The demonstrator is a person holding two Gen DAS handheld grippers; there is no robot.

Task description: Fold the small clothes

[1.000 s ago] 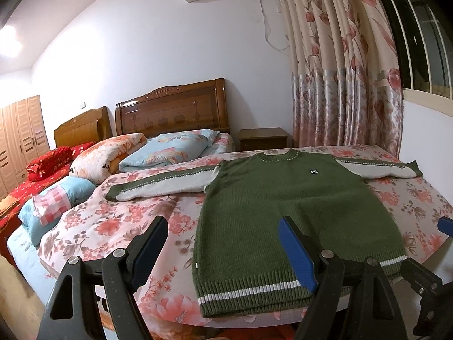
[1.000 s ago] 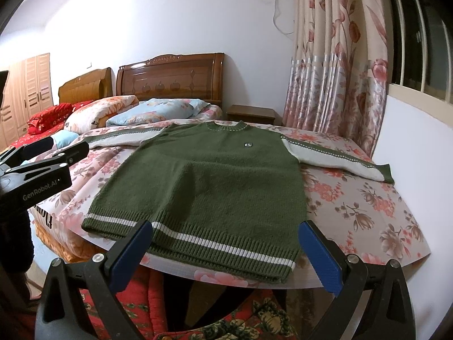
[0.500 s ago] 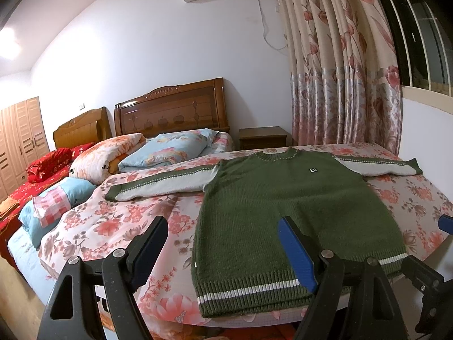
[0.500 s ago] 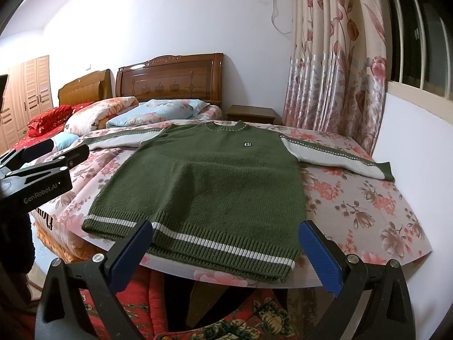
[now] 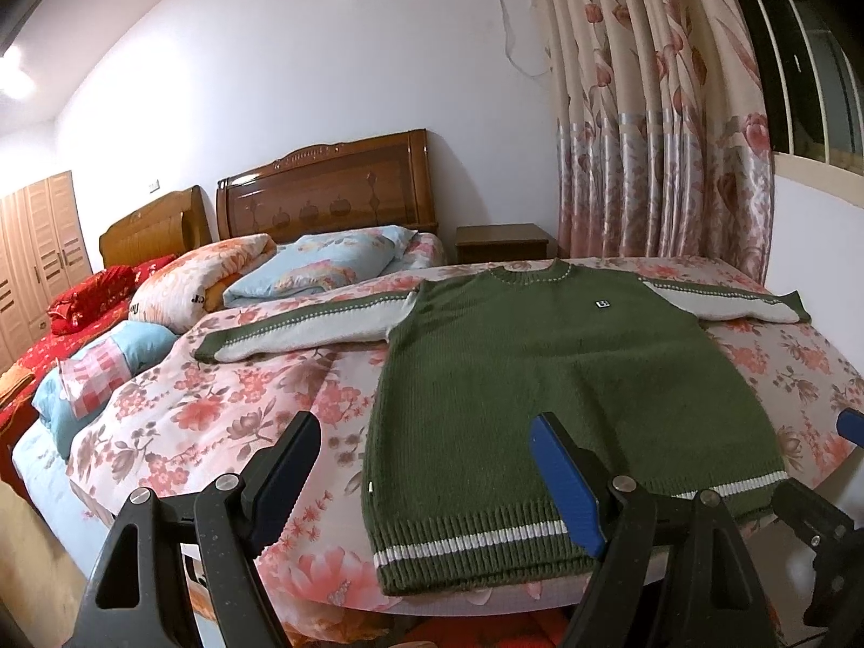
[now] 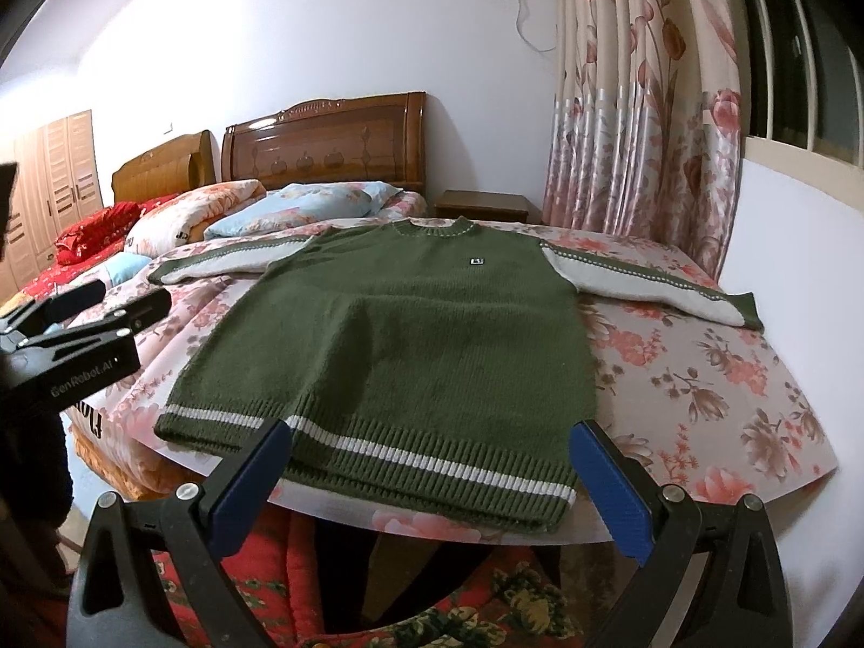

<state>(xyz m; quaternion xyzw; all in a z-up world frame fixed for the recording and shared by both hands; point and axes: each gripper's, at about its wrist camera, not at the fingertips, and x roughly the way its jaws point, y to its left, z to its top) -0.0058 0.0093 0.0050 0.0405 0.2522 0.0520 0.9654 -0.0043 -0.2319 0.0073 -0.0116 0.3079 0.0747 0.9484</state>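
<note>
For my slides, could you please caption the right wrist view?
Green sweater spread flat on a floral cloth, sleeves out, with the open right claw at its hem.

Bare floral cover (image 6: 702,378) flanks the sweater (image 6: 399,335) (wall (image 6: 799,291) crowds its far side).

Warm indoor light, ceiling glare (image 5: 11,75) upper left, sharp pics w/ fisheye-bent, dark corners.

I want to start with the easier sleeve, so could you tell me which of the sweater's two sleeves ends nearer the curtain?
The sleeve on the sweater's logo side; the other sleeve points toward the pillows.
</note>
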